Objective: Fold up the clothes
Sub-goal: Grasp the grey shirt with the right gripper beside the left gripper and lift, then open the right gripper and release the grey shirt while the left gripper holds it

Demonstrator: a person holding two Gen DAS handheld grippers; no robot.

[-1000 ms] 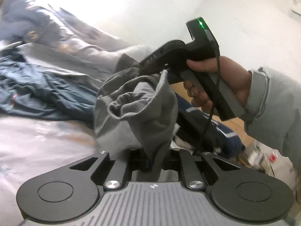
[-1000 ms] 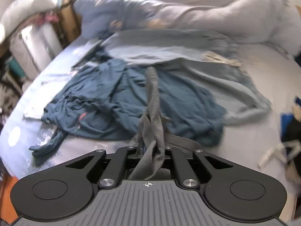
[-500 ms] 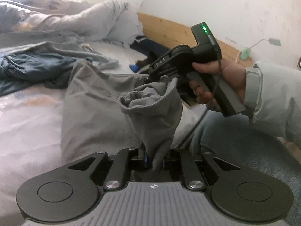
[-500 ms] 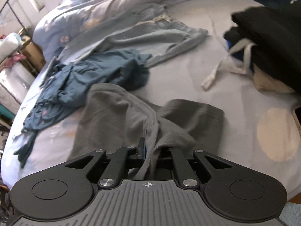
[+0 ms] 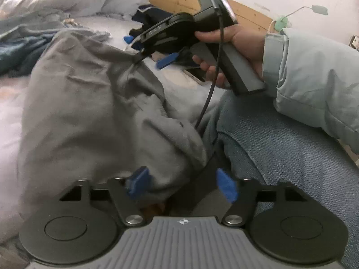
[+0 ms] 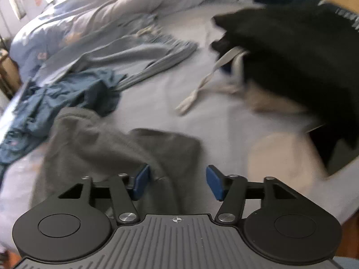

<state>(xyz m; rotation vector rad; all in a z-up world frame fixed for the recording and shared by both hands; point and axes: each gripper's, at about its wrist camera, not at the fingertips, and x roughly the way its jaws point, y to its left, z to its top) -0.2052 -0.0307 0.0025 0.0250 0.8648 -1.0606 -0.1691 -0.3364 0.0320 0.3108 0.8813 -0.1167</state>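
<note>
A grey garment lies crumpled on the pale bed sheet, close in front of both grippers. My left gripper is open, and a fold of the grey cloth rests against its left blue pad. My right gripper, held in a hand, is open above the garment's far edge, where the cloth rises to touch one black finger. In the right wrist view the right gripper stands open over the grey garment, whose edge brushes the left pad.
A dark blue garment and a light grey-blue garment lie further up the bed. Black clothes with a pale drawstring are piled at the right. The person's blue-trousered leg and sleeve sit right of the garment.
Both grippers have opened and let go of the grey garment, which has dropped and spread on the bed. The right gripper has risen and swung slightly right.
</note>
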